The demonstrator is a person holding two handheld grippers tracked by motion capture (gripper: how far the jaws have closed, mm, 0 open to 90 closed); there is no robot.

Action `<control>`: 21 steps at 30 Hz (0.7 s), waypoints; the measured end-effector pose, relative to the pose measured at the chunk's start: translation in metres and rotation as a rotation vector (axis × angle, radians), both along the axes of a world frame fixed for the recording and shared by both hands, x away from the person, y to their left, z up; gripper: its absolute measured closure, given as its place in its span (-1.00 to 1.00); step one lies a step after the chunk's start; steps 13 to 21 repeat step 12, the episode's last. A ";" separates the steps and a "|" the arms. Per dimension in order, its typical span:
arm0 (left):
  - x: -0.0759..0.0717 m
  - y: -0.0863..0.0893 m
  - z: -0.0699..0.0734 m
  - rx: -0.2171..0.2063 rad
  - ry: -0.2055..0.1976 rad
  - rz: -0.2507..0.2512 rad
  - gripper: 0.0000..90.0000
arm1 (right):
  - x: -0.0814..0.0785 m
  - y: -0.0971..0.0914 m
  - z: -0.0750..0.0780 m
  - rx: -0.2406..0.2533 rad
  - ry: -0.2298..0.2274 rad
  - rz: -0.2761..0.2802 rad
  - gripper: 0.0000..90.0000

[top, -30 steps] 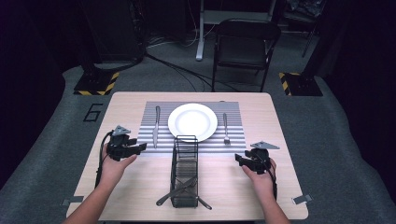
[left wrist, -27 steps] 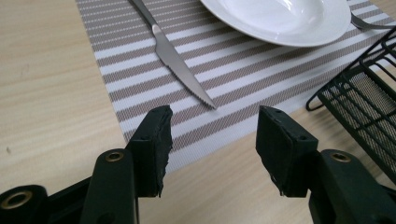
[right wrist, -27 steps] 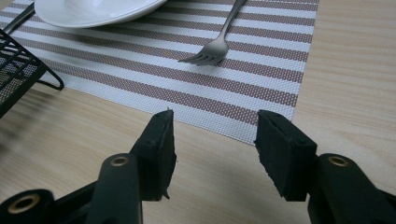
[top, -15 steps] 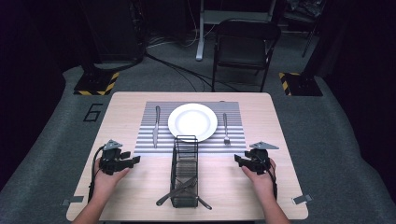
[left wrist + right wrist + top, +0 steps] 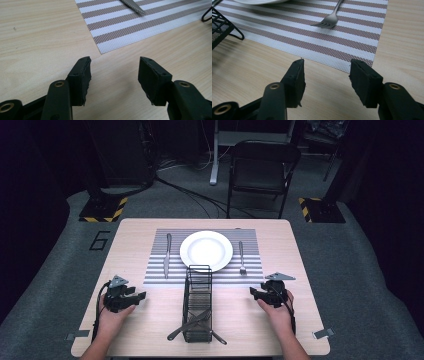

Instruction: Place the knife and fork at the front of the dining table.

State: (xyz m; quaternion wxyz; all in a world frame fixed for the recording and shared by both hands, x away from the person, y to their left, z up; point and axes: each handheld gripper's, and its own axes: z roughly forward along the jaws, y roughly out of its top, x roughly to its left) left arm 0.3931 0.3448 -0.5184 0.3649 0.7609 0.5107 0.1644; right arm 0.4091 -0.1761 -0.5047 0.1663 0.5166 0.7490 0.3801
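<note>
On the pale wooden desk [image 5: 150, 230] lies a rectangular placemat with grey and white stripes [image 5: 250, 270], and on its middle sits a round white plate [image 5: 206, 250]. A silver table knife [image 5: 166, 255] lies lengthwise on the mat just left of the plate, and a silver fork [image 5: 241, 257] lies on the mat just right of it. A tall black wire cutlery basket [image 5: 198, 302] stands at the mat's near edge, between the two hands, with more silver cutlery [image 5: 190, 324] lying in its bottom and poking out through the wires. The left tongs [image 5: 141, 296] are low over bare wood to the left of the basket, near the mat's near-left corner; in the left gripper view [image 5: 113, 72] they stand apart with nothing between them, the knife's serrated tip [image 5: 132, 6] well ahead on the stripes. The right tongs [image 5: 252, 292] are to the right of the basket, and in the right gripper view [image 5: 325, 73] they likewise gape about halfway, empty, over wood just short of the mat, with the fork's tines [image 5: 325, 23] ahead.
</note>
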 end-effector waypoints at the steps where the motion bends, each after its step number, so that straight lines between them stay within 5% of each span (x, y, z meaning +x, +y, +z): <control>1: 0.000 0.001 -0.001 -0.004 -0.001 0.004 -0.03 | 0.000 0.000 0.000 -0.012 -0.007 0.008 0.01; 10: 0.002 0.012 -0.004 0.008 -0.028 0.063 -0.11 | 0.001 0.002 -0.005 -0.030 0.001 0.010 0.01; 21: 0.002 0.013 -0.004 0.018 -0.028 0.069 -0.11 | 0.001 0.002 -0.005 -0.031 0.001 0.005 0.00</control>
